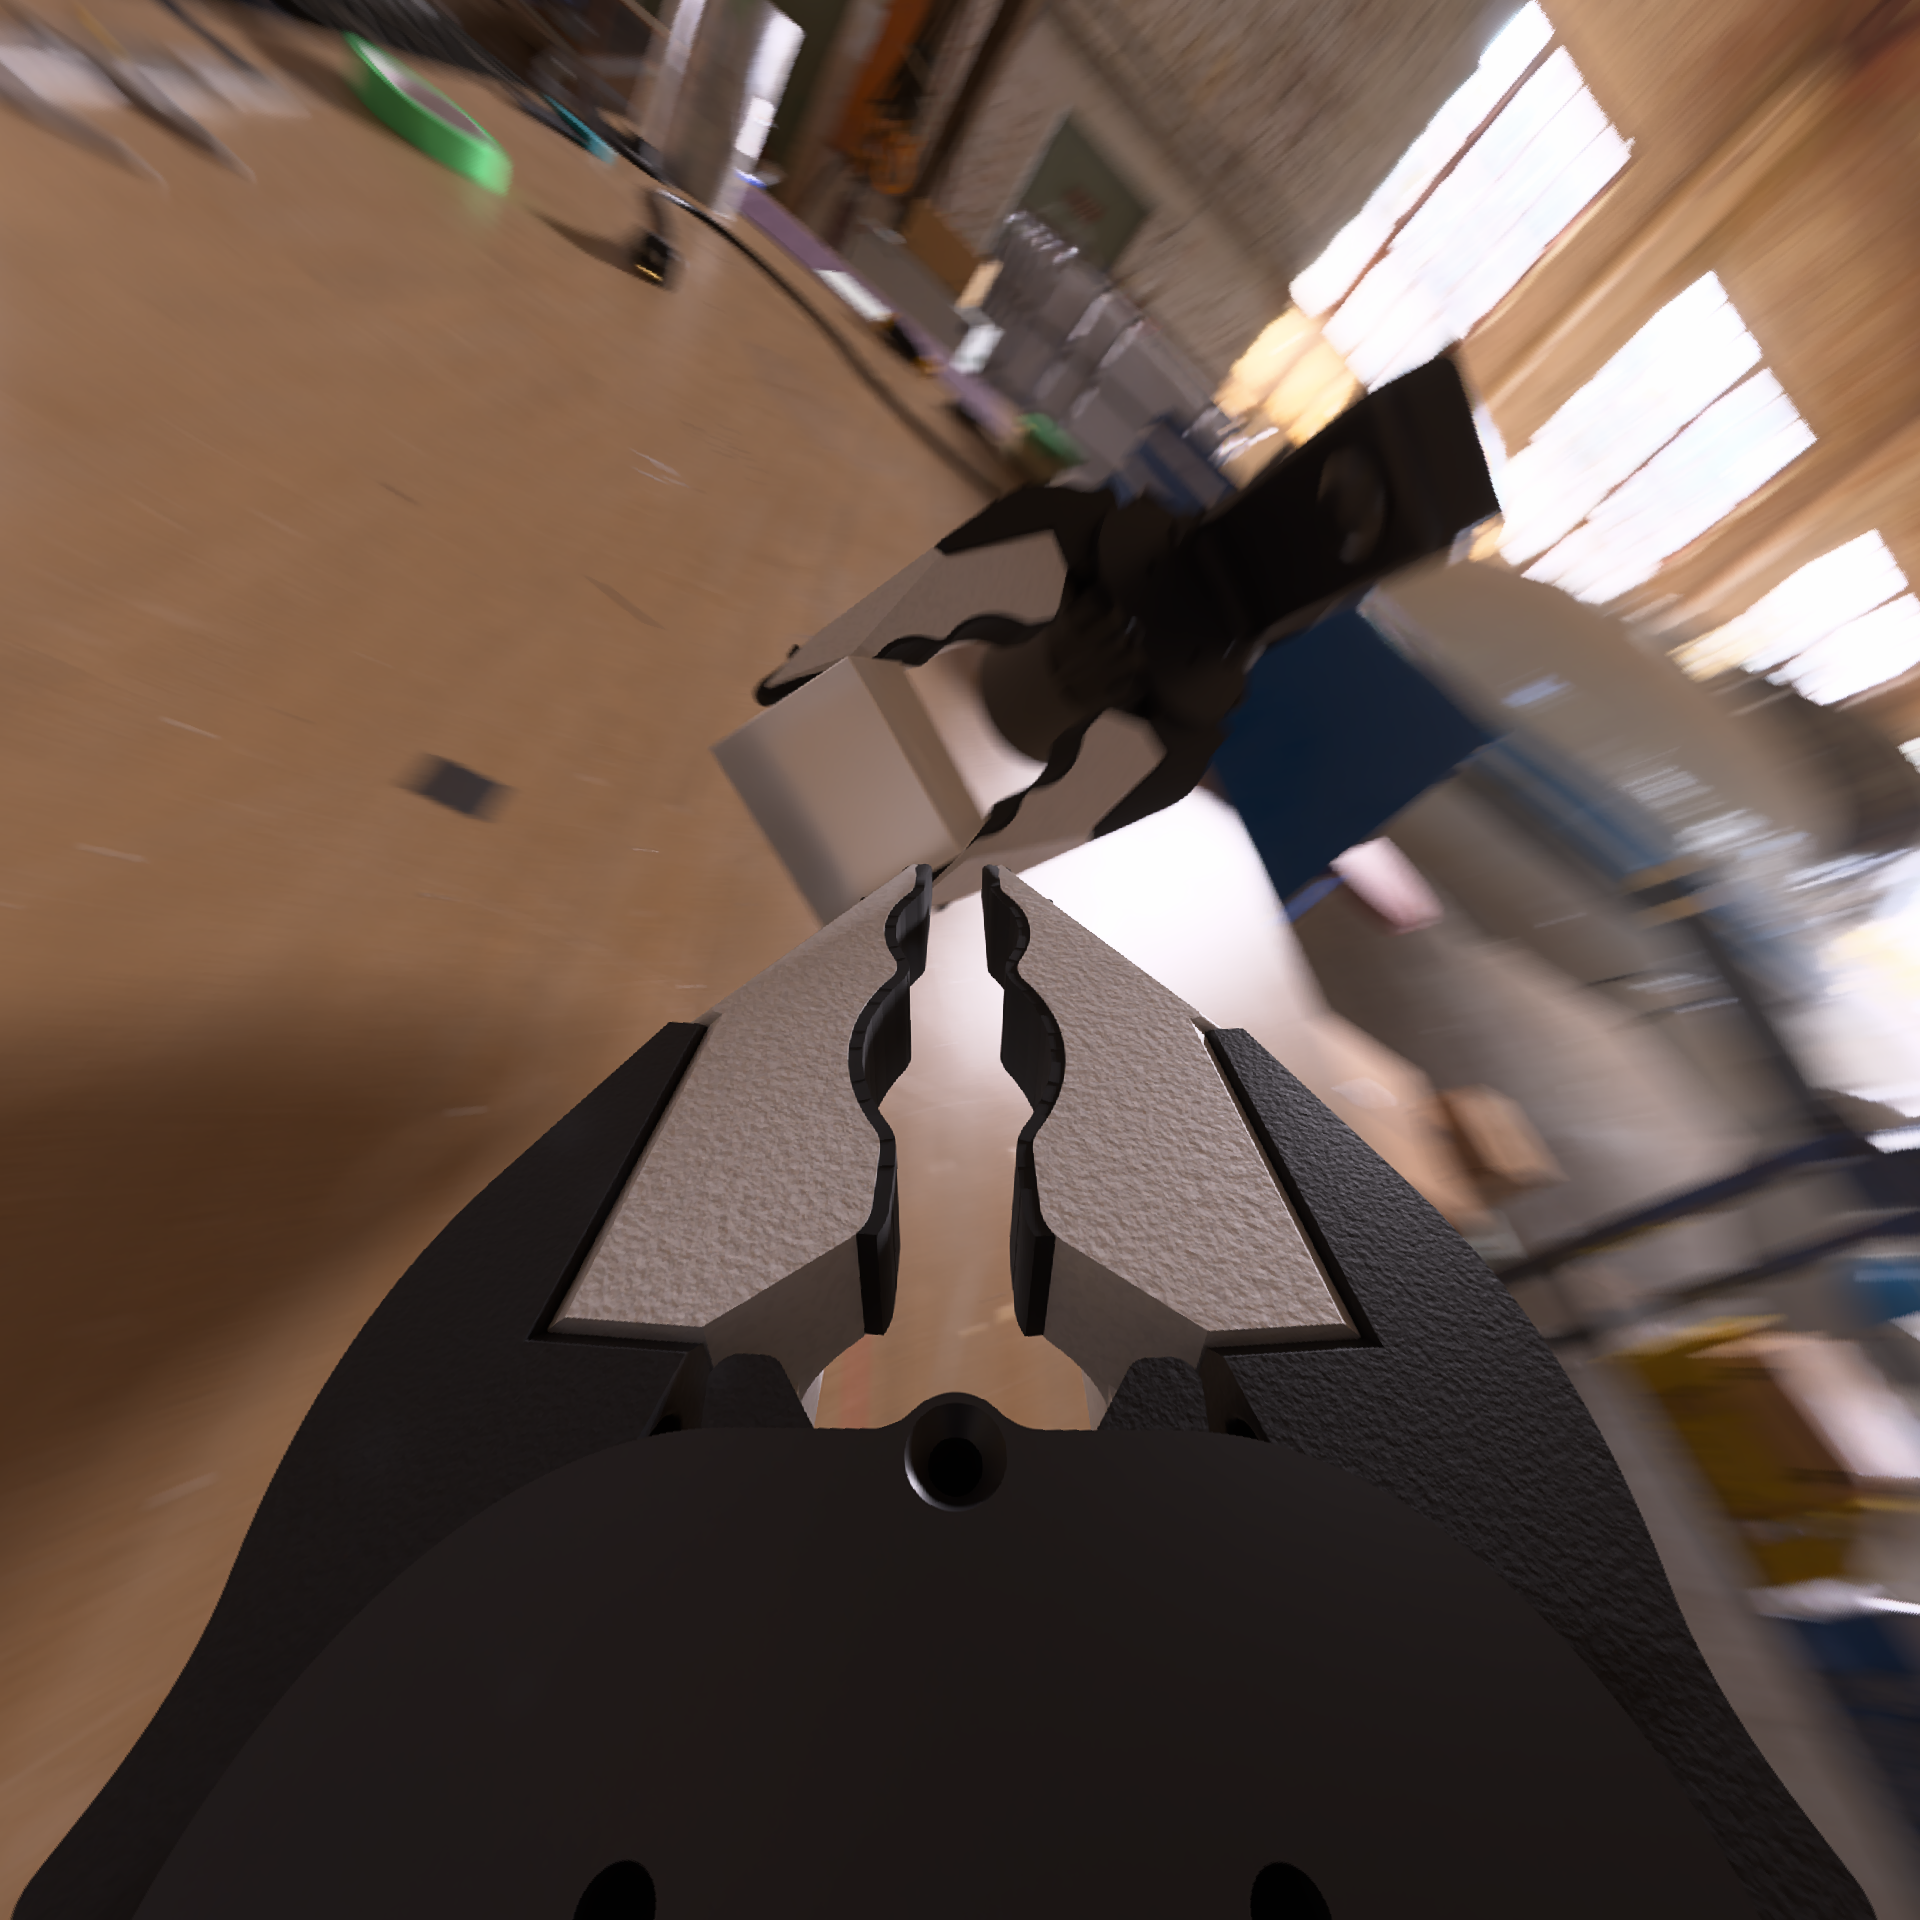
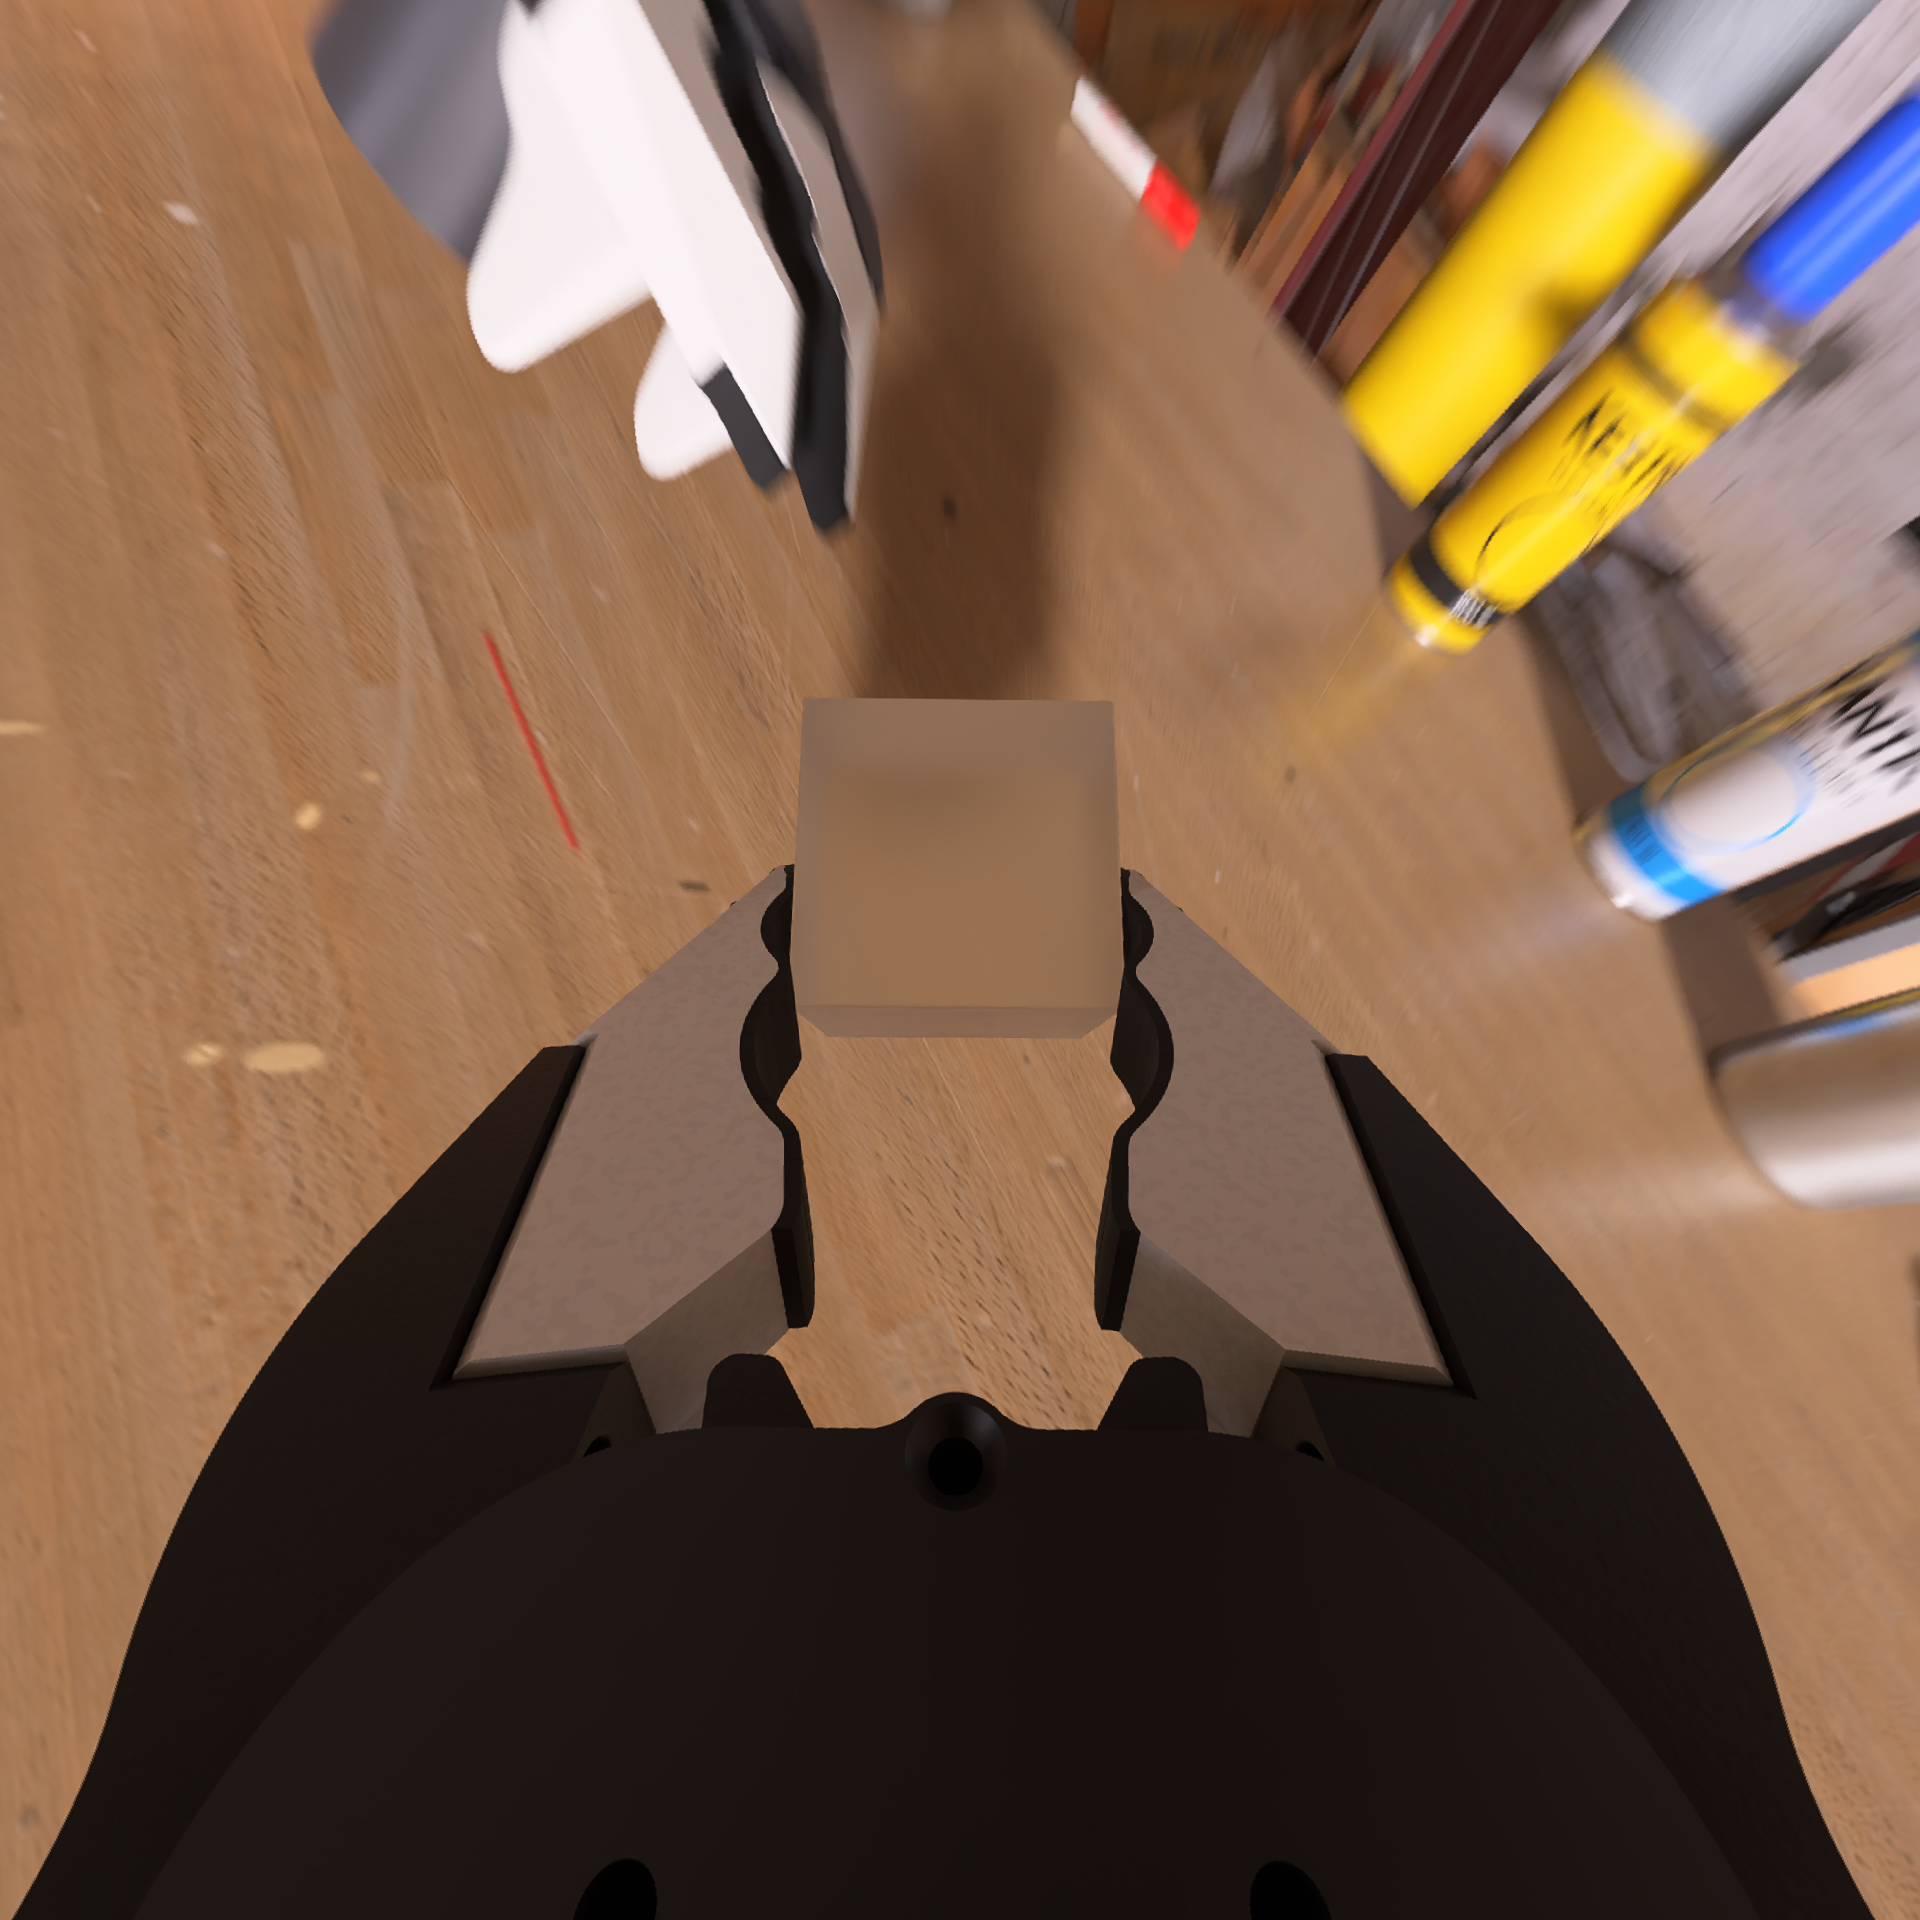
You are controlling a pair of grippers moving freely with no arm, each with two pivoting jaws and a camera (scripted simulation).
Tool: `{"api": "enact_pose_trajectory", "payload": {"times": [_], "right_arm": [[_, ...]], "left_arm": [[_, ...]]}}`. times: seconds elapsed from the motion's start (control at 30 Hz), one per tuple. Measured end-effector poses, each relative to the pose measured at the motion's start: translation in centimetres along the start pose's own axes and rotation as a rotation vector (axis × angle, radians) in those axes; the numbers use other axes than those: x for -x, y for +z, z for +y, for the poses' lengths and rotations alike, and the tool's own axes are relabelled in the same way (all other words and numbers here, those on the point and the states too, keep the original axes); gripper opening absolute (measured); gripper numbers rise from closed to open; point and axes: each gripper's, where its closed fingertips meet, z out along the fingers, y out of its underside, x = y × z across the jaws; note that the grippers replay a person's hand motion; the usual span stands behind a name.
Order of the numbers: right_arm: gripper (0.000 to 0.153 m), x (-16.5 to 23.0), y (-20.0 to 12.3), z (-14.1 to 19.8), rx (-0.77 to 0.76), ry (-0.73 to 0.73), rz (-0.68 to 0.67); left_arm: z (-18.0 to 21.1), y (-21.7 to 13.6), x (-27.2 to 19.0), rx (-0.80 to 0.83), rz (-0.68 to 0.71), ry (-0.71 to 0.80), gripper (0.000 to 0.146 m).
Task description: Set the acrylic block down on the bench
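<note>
The acrylic block point(image 2: 956, 873) is a frosted, translucent cube. My right gripper point(image 2: 956, 883) is shut on it, one finger on each side, over the wooden bench point(image 2: 312, 623); whether it touches the bench I cannot tell. In the left wrist view the block point(image 1: 842, 774) shows whitish, held by the right gripper point(image 1: 862, 769) just ahead of my left gripper point(image 1: 956, 883). The left gripper's jaws stand almost together with a thin gap and nothing between them. It also shows blurred, white and black, at the top of the right wrist view point(image 2: 675, 260).
Yellow tubes point(image 2: 1538, 312), a blue and white can point(image 2: 1745, 821) and a metal cylinder point(image 2: 1829, 1112) line the bench's right side. A thin red mark point(image 2: 530, 743) lies left of the block. A green tape roll point(image 1: 426, 109) and a small dark item point(image 1: 457, 784) lie on the bench point(image 1: 312, 520).
</note>
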Motion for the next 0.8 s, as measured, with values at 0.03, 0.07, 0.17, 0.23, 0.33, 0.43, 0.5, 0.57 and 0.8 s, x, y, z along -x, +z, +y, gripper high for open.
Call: {"api": "enact_pose_trajectory", "payload": {"times": [0.03, 0.07, 0.17, 0.23, 0.33, 0.43, 0.5, 0.57, 0.8], "right_arm": [[0.059, -0.8, 0.4, 0.9, 0.059, 0.030, -0.040], [0.059, -1.4, 0.9, 1.9, 0.115, 0.055, -0.080], [0.059, -3.0, 2.5, 3.7, 0.201, 0.077, -0.123], [0.059, -3.2, 3.2, 4.5, 0.214, 0.113, -0.143], [0.059, -2.9, 3.3, 5.7, 0.243, 0.132, -0.153], [0.060, -2.9, 3.2, 5.9, 0.245, 0.170, -0.151], [0.060, -3.0, 3.2, 6.0, 0.247, 0.182, -0.147], [0.064, -3.0, 3.3, 6.2, 0.250, 0.198, -0.145], [0.066, -3.1, 3.2, 6.1, 0.239, 0.195, -0.137]], "left_arm": [[-0.2, -1.0, 1.1, 0.011, -0.094, 0.127, 0.010], [-0.3, -2.1, 2.4, 0.027, -0.204, 0.241, 0.010], [-0.4, -5.1, 5.3, 0.048, -0.452, 0.406, 0.019], [-0.7, -6.2, 6.0, 0.032, -0.508, 0.401, 0.029], [-1.0, -7.0, 7.1, 0.043, -0.587, 0.443, 0.038], [-0.8, -7.4, 8.8, 0.116, -0.694, 0.536, 0.040], [-0.7, -7.3, 9.4, 0.140, -0.709, 0.558, 0.040], [-0.6, -6.9, 9.6, 0.146, -0.694, 0.552, 0.040], [0.2, -6.8, 9.9, 0.169, -0.708, 0.595, 0.040]]}}
